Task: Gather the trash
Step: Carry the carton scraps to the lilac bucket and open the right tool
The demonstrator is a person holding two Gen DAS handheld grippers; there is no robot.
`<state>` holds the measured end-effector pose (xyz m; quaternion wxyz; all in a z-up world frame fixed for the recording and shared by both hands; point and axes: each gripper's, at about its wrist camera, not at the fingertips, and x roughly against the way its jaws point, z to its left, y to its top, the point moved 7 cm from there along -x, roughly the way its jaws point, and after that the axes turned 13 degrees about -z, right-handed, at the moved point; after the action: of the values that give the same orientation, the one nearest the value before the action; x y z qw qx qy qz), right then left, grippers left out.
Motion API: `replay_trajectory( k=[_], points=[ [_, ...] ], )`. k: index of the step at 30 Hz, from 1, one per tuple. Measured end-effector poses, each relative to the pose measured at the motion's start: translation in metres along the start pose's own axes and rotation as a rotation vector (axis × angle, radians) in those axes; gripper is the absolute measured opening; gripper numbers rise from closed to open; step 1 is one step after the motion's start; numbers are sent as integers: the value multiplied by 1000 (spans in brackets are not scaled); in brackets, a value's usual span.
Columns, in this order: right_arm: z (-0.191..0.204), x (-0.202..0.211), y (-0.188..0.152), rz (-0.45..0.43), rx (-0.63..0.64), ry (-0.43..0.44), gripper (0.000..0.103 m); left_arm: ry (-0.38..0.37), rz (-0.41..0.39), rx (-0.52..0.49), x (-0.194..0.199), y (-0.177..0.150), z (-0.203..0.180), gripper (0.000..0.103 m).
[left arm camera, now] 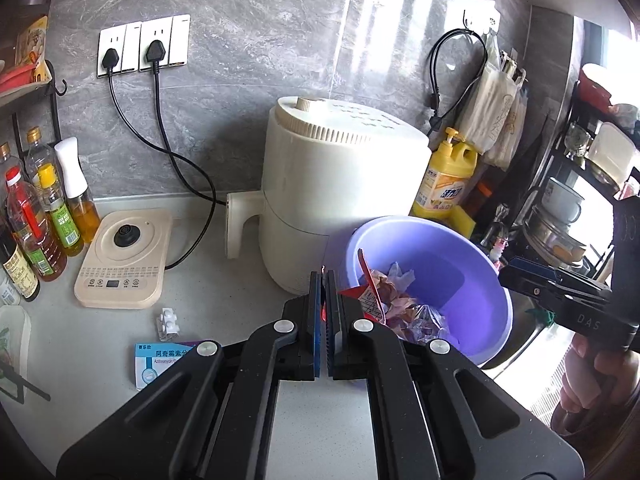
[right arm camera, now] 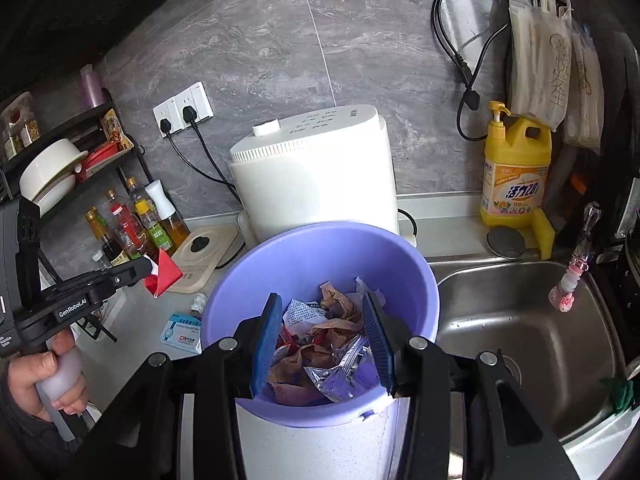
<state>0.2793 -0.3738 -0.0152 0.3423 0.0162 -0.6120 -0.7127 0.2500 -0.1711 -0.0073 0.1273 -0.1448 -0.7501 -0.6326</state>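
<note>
A purple plastic basin (left arm camera: pixel 472 264) (right arm camera: pixel 304 256) holds crumpled paper and foil wrappers (right arm camera: pixel 332 344). My left gripper (left arm camera: pixel 323 276) is shut on a red wrapper (left arm camera: pixel 368 280), held just left of the basin's rim; it shows in the right wrist view as a red piece (right arm camera: pixel 166 274) in the left gripper (right arm camera: pixel 150 266). My right gripper (right arm camera: pixel 320 312) is open and empty, its fingers hanging over the trash in the basin. It shows at the right in the left wrist view (left arm camera: pixel 516 274). A white plastic piece (left arm camera: pixel 168 322) and a blue-white medicine box (left arm camera: pixel 160 364) (right arm camera: pixel 182 332) lie on the counter.
A white air fryer (left arm camera: pixel 340 196) stands behind the basin. A kettle base (left arm camera: pixel 124 256), oil bottles (left arm camera: pixel 36 224) and a rack are at the left. Yellow detergent (right arm camera: pixel 514 172), a sponge and a steel sink (right arm camera: pixel 520 332) are at the right. Cables hang on the wall.
</note>
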Motion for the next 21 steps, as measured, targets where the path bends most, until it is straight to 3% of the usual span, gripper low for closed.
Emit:
replay_trajectory(
  k=[13,15,18,21],
  points=[
    [-70,46,-2,-18,-16,-72,42,-103,21,-16,-42,-2,-84,6],
    [-77,50,-3,-19,-21,-77,43,-93,24,-17,-45,-3,-90,29],
    [-82,52,-3,-17,-35,-63,45,-91,7,3,-41,-3,-91,54],
    [-77,49,-2,-18,-33,-43,45,-58,8,-11,-34,-5,-83,63]
  ],
)
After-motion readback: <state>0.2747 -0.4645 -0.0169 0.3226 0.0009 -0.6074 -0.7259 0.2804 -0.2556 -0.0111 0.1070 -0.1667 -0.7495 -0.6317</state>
